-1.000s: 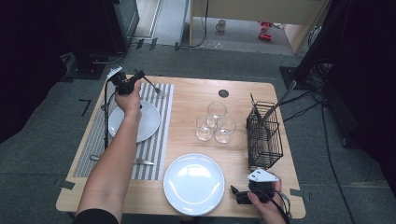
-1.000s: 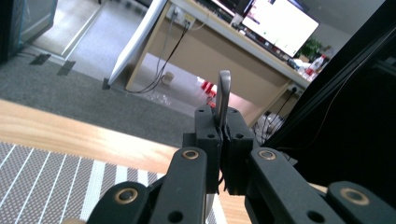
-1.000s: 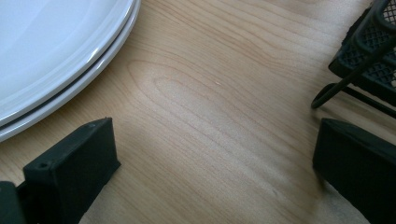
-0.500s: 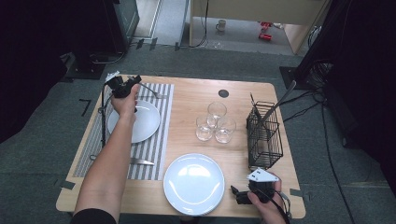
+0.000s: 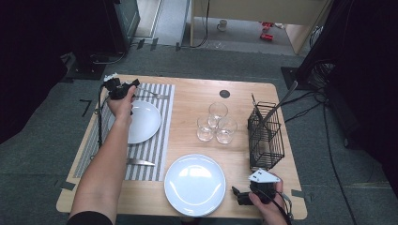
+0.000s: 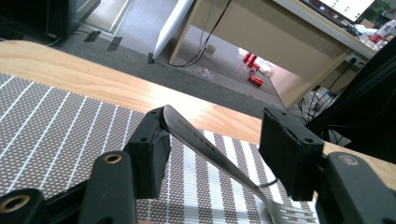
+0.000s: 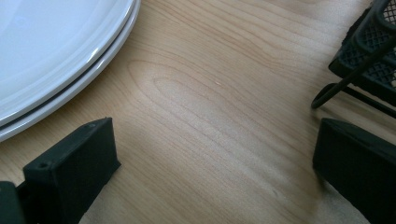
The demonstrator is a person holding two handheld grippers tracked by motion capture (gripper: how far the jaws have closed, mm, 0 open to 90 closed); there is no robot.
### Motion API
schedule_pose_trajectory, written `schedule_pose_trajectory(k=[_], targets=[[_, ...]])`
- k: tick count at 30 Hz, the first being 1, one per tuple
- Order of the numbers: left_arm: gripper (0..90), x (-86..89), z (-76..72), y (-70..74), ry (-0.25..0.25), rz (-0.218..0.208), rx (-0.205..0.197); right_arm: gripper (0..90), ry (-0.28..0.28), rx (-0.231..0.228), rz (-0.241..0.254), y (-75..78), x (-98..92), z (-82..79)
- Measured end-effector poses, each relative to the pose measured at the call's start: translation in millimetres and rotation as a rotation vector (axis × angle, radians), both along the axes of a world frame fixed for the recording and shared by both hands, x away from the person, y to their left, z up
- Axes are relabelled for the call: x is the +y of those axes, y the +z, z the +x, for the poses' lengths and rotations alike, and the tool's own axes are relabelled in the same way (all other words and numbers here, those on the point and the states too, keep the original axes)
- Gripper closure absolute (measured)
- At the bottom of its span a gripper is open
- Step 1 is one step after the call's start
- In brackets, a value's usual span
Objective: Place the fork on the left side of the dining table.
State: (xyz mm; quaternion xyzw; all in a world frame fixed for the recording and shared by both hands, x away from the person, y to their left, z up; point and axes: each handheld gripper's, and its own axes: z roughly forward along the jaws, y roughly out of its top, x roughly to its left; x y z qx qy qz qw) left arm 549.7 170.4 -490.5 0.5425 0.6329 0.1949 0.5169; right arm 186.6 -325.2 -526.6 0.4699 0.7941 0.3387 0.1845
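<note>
We see the left gripper (image 5: 133, 86) at the far left of the table (image 5: 197, 98), over the far edge of the striped mat (image 5: 152, 145). Its jaws have just been opening, and in the left gripper view (image 6: 212, 154) they stand apart with the fork (image 6: 210, 151) between them. The fork's handle end leans against the left pad (image 6: 156, 140), and a clear gap lies between it and the right pad, so the pads do not press on it. From above, the fork (image 5: 152, 95) lies on the mat just beyond the plate (image 5: 143, 122) that sits there, tines pointing right. A knife (image 5: 138, 162) lies at the mat's near end.

The right gripper (image 5: 241, 197) rests at the near right edge of the table, just right of the stacked plates (image 5: 195, 184). In its own view (image 7: 215, 177) the jaws stand wide over bare wood, nothing between them, with the plates' rim (image 7: 70, 56) at the left and the black wire rack (image 7: 369, 56) at the right. Three glasses (image 5: 216, 123) stand mid-table, left of the rack (image 5: 266, 136).
</note>
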Motion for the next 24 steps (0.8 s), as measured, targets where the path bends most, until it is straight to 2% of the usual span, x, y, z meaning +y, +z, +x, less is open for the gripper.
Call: schedule_pose_trajectory(k=[6,9,14,20,24], targets=[[38.2,4.5,1.6,-4.6,0.015,-0.01,0.037,0.0,0.0,0.0,-0.001,0.0,0.0,0.0],[35.6,8.2,3.0,-7.5,0.026,-0.03,0.061,0.0,0.0,0.0,-0.001,0.0,0.0,-0.1],[32.9,14.0,4.7,-11.6,0.068,-0.029,0.109,0.0,0.0,0.0,-0.001,0.1,0.0,-0.1],[31.2,17.6,6.6,-14.3,0.094,-0.037,0.089,0.0,0.0,0.0,-0.001,0.1,0.0,-0.1],[29.3,18.4,6.4,-14.5,0.107,-0.009,0.104,0.0,0.0,0.0,-0.001,0.1,0.0,0.0]])
